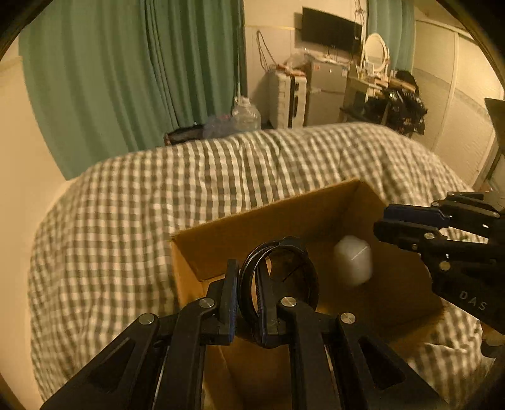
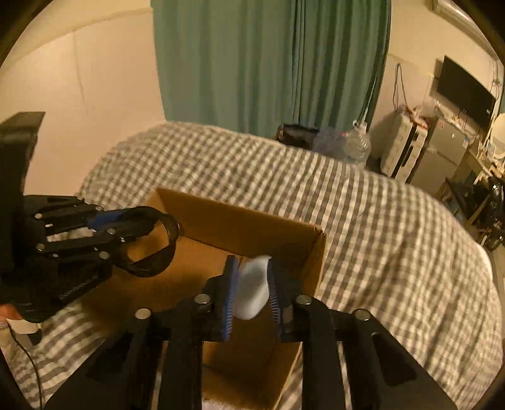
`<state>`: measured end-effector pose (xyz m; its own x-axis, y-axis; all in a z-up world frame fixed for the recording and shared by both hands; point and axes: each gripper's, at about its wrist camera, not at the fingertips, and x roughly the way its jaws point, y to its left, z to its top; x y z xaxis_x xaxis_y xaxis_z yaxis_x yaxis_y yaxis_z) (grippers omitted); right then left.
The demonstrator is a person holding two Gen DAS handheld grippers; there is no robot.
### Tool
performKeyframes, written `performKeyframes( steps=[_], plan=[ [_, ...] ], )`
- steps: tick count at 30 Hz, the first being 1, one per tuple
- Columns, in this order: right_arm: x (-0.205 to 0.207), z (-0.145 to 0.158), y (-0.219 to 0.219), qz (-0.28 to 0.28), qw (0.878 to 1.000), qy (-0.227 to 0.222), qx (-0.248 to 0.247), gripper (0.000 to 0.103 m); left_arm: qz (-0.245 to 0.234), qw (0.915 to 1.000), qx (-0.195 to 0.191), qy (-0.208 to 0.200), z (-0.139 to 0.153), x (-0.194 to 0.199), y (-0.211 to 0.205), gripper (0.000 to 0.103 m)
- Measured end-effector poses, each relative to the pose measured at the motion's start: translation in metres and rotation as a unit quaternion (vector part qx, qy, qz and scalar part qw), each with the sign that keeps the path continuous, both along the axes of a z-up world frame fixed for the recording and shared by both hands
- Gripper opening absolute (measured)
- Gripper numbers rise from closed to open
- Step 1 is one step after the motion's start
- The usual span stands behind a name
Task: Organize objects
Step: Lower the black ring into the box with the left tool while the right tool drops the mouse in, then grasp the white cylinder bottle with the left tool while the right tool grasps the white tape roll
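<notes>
Count: two grippers, one black ring, one white object, one cardboard box, one bed.

Left gripper [image 1: 249, 302]: jaws narrow, clamped on the wall of the black ring [image 1: 277, 290]. In the left wrist view the ring stands roughly on edge, with its opening facing across the view. In the right wrist view the ring [image 2: 148, 241] sticks out past the left gripper [image 2: 126, 231], over the box's left side.

Right gripper [image 2: 252, 290]: the white object [image 2: 252, 287] sits between its blue pads, long axis running up and away along the fingers. The frame is blurred, so actual pad contact cannot be told. In the left wrist view the white object [image 1: 353, 260] appears inside the box, apart from the right gripper [image 1: 388, 224], whose jaws there look nearly together. Grip state: cannot tell.

Cardboard box [image 1: 221, 233], top open, lies on the checked bed cover [image 1: 126, 205]; both grippers hover above it.

Far back: green curtain [image 1: 126, 72], wall-mounted screen [image 1: 331, 30].
</notes>
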<state>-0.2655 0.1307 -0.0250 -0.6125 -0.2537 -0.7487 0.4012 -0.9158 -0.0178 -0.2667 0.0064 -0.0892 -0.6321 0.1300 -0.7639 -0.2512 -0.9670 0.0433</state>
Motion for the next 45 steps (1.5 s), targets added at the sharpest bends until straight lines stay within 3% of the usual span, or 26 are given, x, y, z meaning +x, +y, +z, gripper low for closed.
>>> performKeyframes(
  steps=[5,10,11,12,13,14,15,16,19,25,32,37,43,45],
  plan=[
    [-0.024,-0.033,0.003,0.003,1.0,-0.018,-0.004,0.018,-0.001,0.9998,0.008,-0.021,-0.023,-0.015,0.002,0.011],
    [-0.021,-0.038,0.011,0.002,1.0,-0.022,-0.019,0.018,-0.001,0.9994,0.011,-0.033,-0.025,-0.009,0.0,0.017],
    [-0.019,-0.036,0.014,0.0,0.999,-0.023,-0.025,0.018,-0.001,0.9993,0.011,-0.035,-0.023,-0.007,0.0,0.023],
    [-0.015,-0.033,0.016,-0.004,0.999,-0.024,-0.03,0.026,-0.002,0.9992,0.014,-0.036,-0.02,-0.003,0.0,0.028],
    [-0.011,-0.028,0.018,-0.007,0.999,-0.025,-0.032,0.042,-0.005,0.9991,0.017,-0.039,-0.016,0.003,-0.001,0.043],
    [-0.006,-0.022,0.02,-0.011,0.999,-0.023,-0.032,0.05,-0.007,0.9989,0.017,-0.043,-0.012,0.009,-0.001,0.062],
    [0.0,-0.015,0.022,-0.016,0.999,-0.017,-0.032,0.058,-0.006,0.999,0.017,-0.042,-0.008,0.015,-0.001,0.07],
    [0.008,-0.007,0.024,-0.018,0.999,-0.009,-0.031,0.059,-0.007,0.9992,0.019,-0.035,-0.001,0.023,-0.002,0.079],
    [0.036,0.019,0.026,-0.019,1.0,0.012,-0.018,0.066,-0.005,0.9995,0.023,-0.019,0.02,0.046,-0.004,0.08],
    [0.096,0.063,0.031,-0.014,0.999,0.043,0.001,0.067,0.027,0.9995,0.011,0.011,0.059,0.097,-0.02,0.083],
    [0.15,0.078,0.027,0.005,0.999,0.039,0.021,0.067,0.057,0.9976,0.002,0.038,0.086,0.141,-0.032,0.083],
    [0.172,0.058,0.02,0.018,0.999,0.008,0.041,0.067,0.068,0.9971,0.002,0.033,0.07,0.171,-0.029,0.084],
    [0.187,-0.009,0.008,0.04,0.995,-0.085,0.027,0.067,0.083,0.9965,0.003,0.006,0.032,0.196,-0.021,0.084],
    [0.191,-0.029,0.003,0.041,0.994,-0.095,0.038,0.067,0.088,0.9961,-0.001,-0.009,0.018,0.201,-0.017,0.084]
  ],
)
